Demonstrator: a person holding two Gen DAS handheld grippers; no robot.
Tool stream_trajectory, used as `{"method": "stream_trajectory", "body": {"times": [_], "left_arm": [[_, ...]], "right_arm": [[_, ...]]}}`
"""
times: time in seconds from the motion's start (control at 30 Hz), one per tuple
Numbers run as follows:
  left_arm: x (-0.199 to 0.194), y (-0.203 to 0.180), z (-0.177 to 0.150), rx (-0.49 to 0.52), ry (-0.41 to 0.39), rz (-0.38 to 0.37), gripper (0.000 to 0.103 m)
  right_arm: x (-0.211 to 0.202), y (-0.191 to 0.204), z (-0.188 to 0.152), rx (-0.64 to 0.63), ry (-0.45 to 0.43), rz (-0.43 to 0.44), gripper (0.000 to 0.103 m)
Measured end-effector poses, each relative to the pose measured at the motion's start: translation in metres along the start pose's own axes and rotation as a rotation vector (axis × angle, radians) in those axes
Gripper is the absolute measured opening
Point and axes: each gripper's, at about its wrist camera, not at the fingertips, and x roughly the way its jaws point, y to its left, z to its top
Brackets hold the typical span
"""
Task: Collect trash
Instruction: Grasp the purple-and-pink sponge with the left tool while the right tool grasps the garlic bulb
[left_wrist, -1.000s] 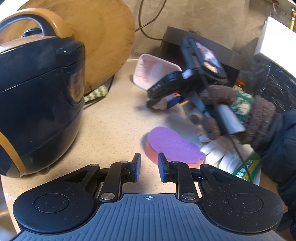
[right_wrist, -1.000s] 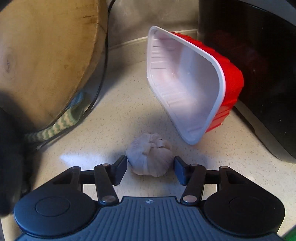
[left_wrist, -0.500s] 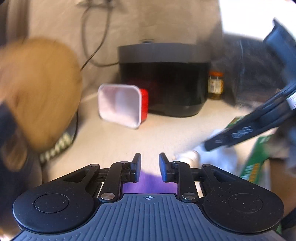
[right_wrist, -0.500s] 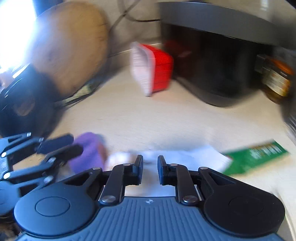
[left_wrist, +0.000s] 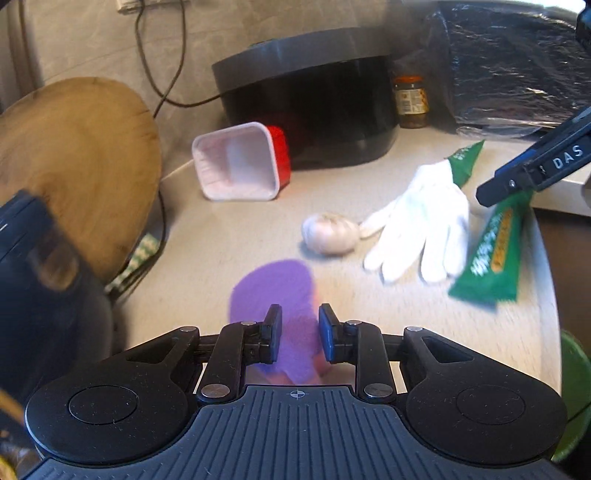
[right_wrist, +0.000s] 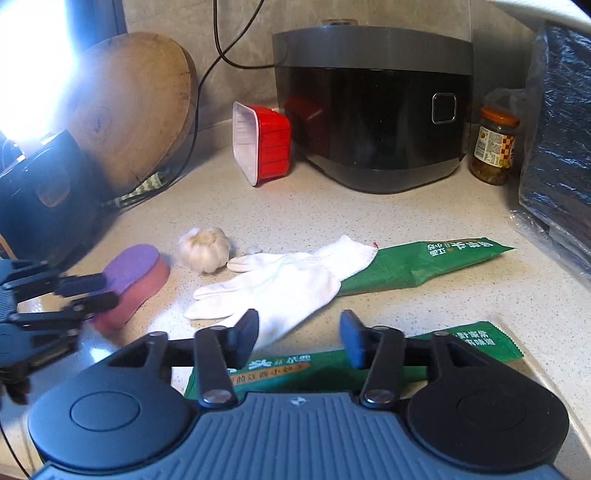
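The two green printed plastic wrappers lie on the speckled countertop (right_wrist: 461, 295); the nearer wrapper (right_wrist: 369, 363) sits under the right gripper (right_wrist: 299, 338), whose jaws, nearly shut half a second ago, now stand wide apart and empty; the farther wrapper (right_wrist: 417, 262) lies partly beneath the white cloth glove (right_wrist: 280, 284); the garlic bulb (right_wrist: 205, 249), framed by those jaws a second ago, rests free beside the glove; the left gripper (left_wrist: 297, 332) hovers over the purple-topped sponge (left_wrist: 275, 290), jaws narrowly parted as before.
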Motion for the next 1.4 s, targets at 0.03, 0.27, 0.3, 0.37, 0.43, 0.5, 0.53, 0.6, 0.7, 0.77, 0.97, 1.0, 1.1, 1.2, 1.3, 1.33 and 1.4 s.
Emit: {"method": "stream_trajectory", "body": {"times": [0.03, 0.27, 0.3, 0.37, 0.43, 0.5, 0.53, 0.6, 0.7, 0.77, 0.97, 1.0, 1.1, 1.2, 1.3, 1.33, 1.4], "left_arm": [[-0.006, 0.003, -0.002, -0.013, -0.005, 0.008, 0.028], [-0.004, 0.008, 0.010, -0.057, 0.015, 0.059, 0.027], [0.001, 0.005, 0.011, -0.050, 0.039, 0.041, 0.027], [0.010, -0.002, 0.012, -0.042, 0.067, -0.002, 0.029], [0.014, -0.008, 0.013, -0.027, 0.080, -0.005, 0.033], [0.017, -0.013, 0.015, -0.014, 0.089, -0.012, 0.043], [0.017, -0.015, 0.016, -0.011, 0.092, -0.016, 0.045], [0.018, -0.017, 0.017, -0.007, 0.094, -0.020, 0.050], [0.020, -0.017, 0.018, -0.010, 0.092, -0.023, 0.051], [0.020, -0.015, 0.018, -0.016, 0.088, -0.032, 0.051], [0.021, 0.001, 0.018, -0.007, 0.064, 0.061, 0.050], [0.024, 0.005, 0.017, -0.022, 0.071, 0.059, 0.050], [0.029, 0.013, 0.012, -0.057, 0.073, 0.030, 0.050], [0.028, 0.010, 0.010, -0.051, 0.063, 0.016, 0.058], [0.030, 0.011, 0.012, -0.070, 0.069, -0.009, 0.067], [0.030, 0.012, 0.013, -0.082, 0.071, -0.018, 0.068], [0.031, 0.013, 0.014, -0.094, 0.073, -0.024, 0.069]], "right_arm": [[-0.001, 0.000, -0.002, -0.002, -0.008, 0.003, 0.055], [0.000, -0.004, -0.018, -0.010, -0.028, 0.016, 0.065], [0.000, -0.005, -0.020, -0.010, -0.028, 0.016, 0.065], [-0.002, -0.006, -0.024, -0.011, -0.028, 0.015, 0.066], [-0.005, -0.008, -0.026, -0.015, -0.028, 0.012, 0.067], [-0.005, -0.010, -0.028, -0.013, -0.028, 0.005, 0.068], [-0.005, -0.011, -0.028, -0.009, -0.028, 0.000, 0.068], [-0.004, -0.012, -0.029, -0.001, -0.029, -0.004, 0.069], [-0.004, -0.013, -0.027, 0.007, -0.034, -0.002, 0.069], [-0.005, -0.011, -0.025, 0.004, -0.044, 0.000, 0.070], [-0.004, -0.004, -0.021, -0.007, -0.052, 0.003, 0.074], [-0.003, -0.003, -0.021, -0.010, -0.051, 0.004, 0.074], [-0.002, 0.002, -0.021, -0.023, -0.054, -0.001, 0.074], [0.000, 0.008, -0.022, -0.057, -0.062, -0.027, 0.077], [0.005, 0.012, -0.019, -0.072, -0.062, -0.038, 0.083], [0.008, 0.013, -0.018, -0.075, -0.059, -0.039, 0.085], [0.016, 0.016, -0.018, -0.085, -0.042, -0.043, 0.085]]}}
